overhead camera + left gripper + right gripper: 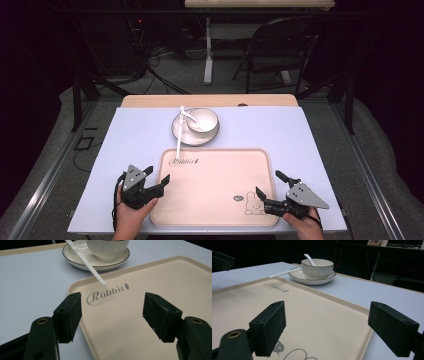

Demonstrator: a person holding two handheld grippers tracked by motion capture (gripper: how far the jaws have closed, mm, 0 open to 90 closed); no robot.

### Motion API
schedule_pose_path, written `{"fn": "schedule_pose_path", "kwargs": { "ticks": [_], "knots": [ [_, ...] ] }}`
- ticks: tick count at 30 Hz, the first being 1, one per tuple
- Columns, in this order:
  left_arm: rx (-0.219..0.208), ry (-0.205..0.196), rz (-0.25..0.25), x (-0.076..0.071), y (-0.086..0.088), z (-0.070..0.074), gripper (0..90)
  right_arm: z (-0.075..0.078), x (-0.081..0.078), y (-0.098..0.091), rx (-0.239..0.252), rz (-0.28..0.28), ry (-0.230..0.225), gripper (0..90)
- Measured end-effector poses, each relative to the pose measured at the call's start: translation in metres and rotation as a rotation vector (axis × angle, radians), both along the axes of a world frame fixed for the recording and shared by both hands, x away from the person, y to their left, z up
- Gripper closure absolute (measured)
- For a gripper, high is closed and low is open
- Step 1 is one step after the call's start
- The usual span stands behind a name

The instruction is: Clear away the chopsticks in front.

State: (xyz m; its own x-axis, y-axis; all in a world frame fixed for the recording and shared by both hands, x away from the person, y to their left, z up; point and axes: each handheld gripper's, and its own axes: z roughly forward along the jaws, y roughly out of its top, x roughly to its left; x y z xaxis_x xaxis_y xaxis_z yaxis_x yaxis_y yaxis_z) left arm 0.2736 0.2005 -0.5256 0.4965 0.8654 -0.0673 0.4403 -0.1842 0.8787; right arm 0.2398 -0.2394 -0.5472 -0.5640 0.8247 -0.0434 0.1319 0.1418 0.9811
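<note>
The wide, flat beige plastic tray (215, 187) lies on the pale blue table (130, 135) between the left gripper (155, 176) and right gripper (267, 187), both gaping empty. Light, stiff, slippery (probably): pinch opposite side rims.

Cream tray (215, 190) with grey rabbit print, white dark-rimmed bowl (202, 120) and saucer (181, 133), pale lilac tabletop (135, 140).

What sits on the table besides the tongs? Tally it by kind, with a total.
Tray: 1
Bowl: 1
Saucer: 1
Spoon: 1
White stick: 1
Total: 5
</note>
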Motion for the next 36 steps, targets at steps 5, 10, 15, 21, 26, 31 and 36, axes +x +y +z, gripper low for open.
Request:
{"fn": "schedule_pose_path", "kwargs": {
  "ticks": [5, 10, 15, 21, 26, 31, 36],
  "knots": [
    [0.001, 0.013, -0.020, 0.000, -0.001, -0.001, 31.7, 0.000, -0.001, 0.000, -0.006, -0.017, 0.013, 14.0],
    [-0.017, 0.029, -0.013, 0.004, 0.002, -0.002, 32.3, 0.000, 0.001, 0.001, 0.015, 0.001, 0.035, 14.2],
    [-0.022, 0.064, 0.029, 0.008, 0.005, -0.002, 33.7, -0.001, -0.003, 0.004, 0.006, 0.047, 0.035, 14.4],
    [-0.036, 0.078, 0.037, 0.010, 0.003, 0.003, 33.0, 0.000, -0.005, 0.002, 0.025, 0.025, 0.021, 14.0],
    [-0.032, 0.094, 0.024, 0.012, -0.001, 0.009, 28.8, -0.003, 0.002, -0.001, 0.013, -0.008, 0.040, 13.9],
    [-0.048, 0.132, 0.038, 0.016, 0.000, 0.015, 28.2, -0.003, 0.001, -0.004, 0.020, -0.038, 0.036, 13.8],
    [-0.079, 0.178, 0.054, 0.026, 0.004, 0.022, 26.1, -0.004, 0.000, -0.004, 0.012, -0.033, 0.049, 14.0]
  ]
}}
